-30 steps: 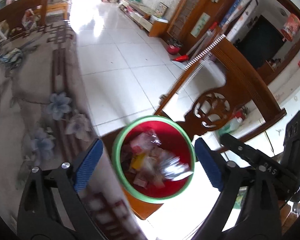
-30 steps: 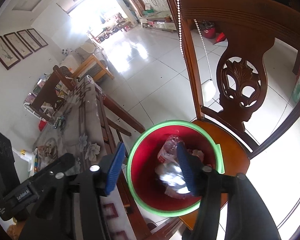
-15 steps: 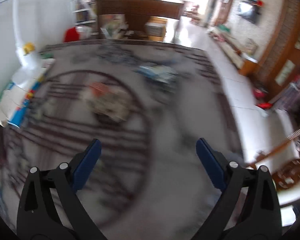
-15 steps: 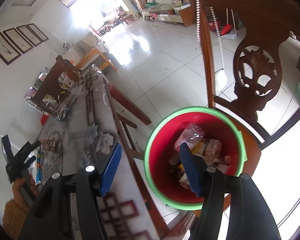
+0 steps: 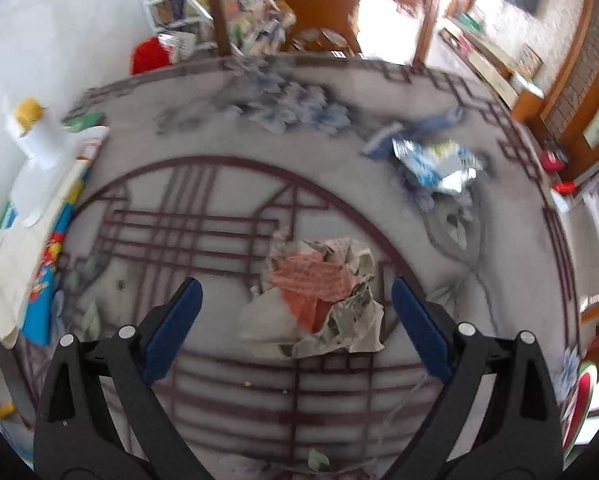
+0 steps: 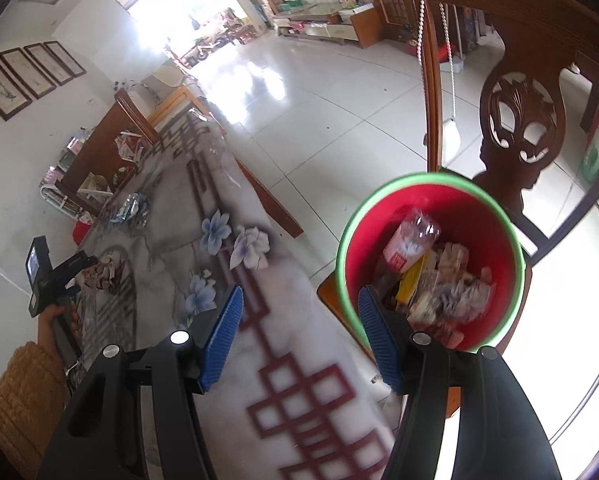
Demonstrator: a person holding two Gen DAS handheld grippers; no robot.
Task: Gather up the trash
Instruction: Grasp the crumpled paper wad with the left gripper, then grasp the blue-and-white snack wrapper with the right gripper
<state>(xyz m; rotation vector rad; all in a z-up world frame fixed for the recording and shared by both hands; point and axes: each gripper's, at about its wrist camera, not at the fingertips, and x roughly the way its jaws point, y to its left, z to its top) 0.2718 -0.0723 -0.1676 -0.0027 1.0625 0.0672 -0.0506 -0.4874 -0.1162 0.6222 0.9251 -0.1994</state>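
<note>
Crumpled paper wad [image 5: 319,292] between spread left tongs [image 5: 295,308].

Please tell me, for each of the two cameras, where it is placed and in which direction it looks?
Left wrist view: sits on the left claw, looks down at the table, with crumpled paper trash lying between its open blue fingers.
Right wrist view: sits on the right claw, open and empty, above the table edge, facing the red bin on a chair; the person's left hand appears.
Shared: the table, the paper trash, a foil wrapper.
</note>
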